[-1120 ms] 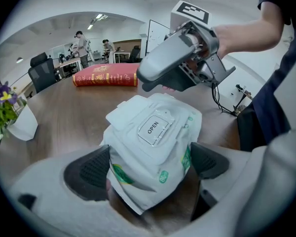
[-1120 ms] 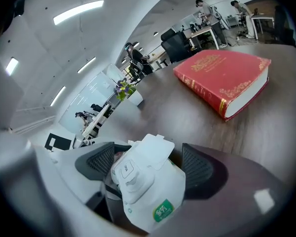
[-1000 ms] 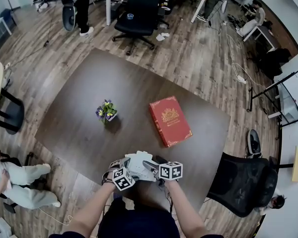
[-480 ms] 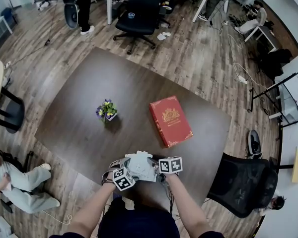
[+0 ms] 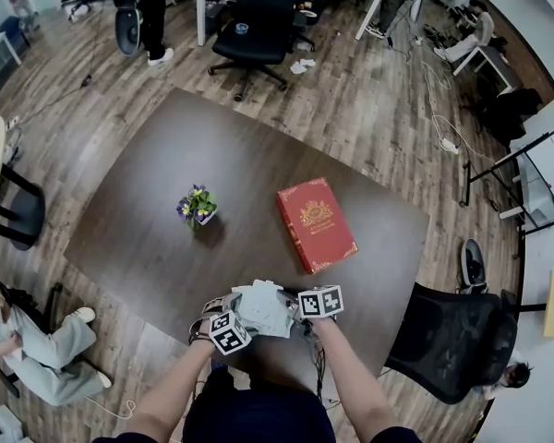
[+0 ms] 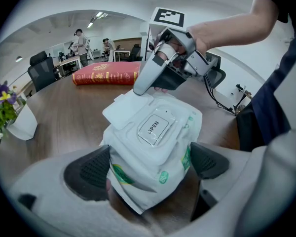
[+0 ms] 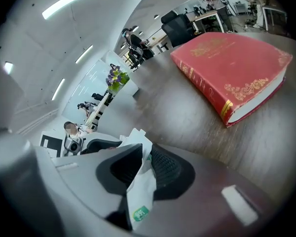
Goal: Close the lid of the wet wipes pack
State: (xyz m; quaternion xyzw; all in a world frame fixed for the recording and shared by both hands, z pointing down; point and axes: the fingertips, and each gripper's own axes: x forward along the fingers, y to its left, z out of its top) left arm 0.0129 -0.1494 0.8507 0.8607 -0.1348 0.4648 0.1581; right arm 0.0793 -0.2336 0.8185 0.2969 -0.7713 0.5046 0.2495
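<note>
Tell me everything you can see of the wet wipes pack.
The wet wipes pack is a crinkled, soft white plastic pouch with green markings. On top, a rigid panel carries a clear sticker reading OPEN; its white lid flap is swung open toward the far left. The left gripper clamps the near end between both pads. The right gripper, whose jaws have just been closing, pinches thin film at the far end. It is at the table's near edge.

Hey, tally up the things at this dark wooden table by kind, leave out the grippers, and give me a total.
red book: 1
small pot of flowers: 1
wet wipes pack: 1
Total: 3
</note>
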